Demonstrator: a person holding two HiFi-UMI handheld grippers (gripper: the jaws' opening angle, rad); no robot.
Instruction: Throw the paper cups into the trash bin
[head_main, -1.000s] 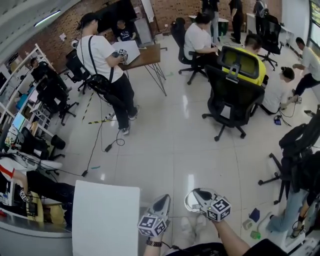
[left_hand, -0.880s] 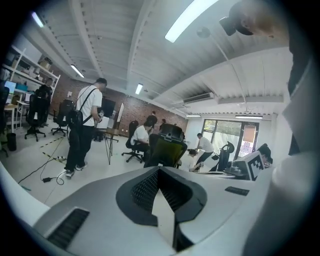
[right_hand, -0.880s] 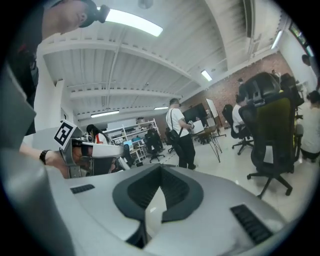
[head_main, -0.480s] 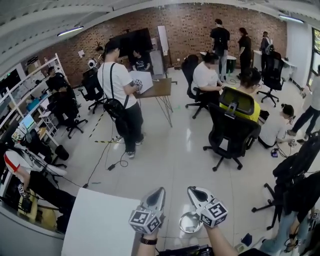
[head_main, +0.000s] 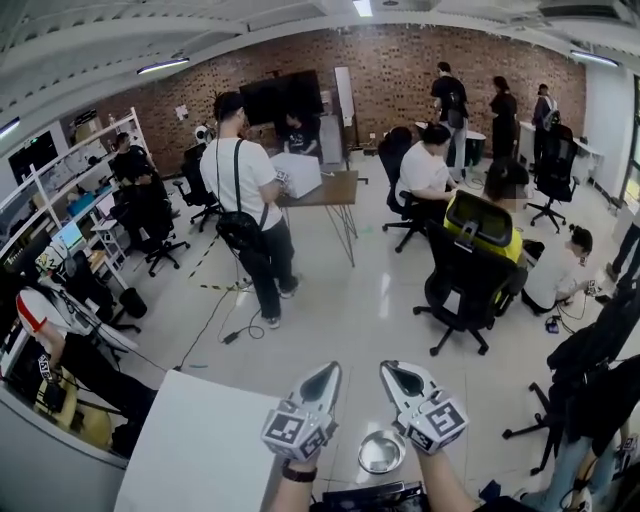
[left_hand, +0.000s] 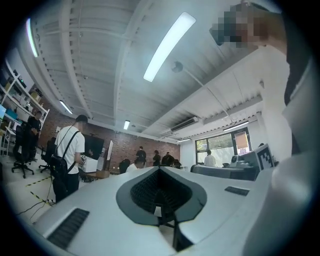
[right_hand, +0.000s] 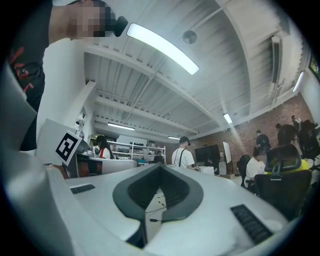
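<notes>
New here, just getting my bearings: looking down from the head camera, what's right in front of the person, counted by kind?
Grippers: 2, the left gripper and the right gripper
White table: 1
Shiny round bin: 1
Total: 4

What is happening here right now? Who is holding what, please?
A person holds the left tool and the right tool side by side in front of the body, pointing out across an office floor. Both tools are shut, with nothing between their jaws. No paper cup shows in any view. A round shiny container, perhaps the trash bin, stands on the floor just below the right tool in the head view. A white table is at the left.
</notes>
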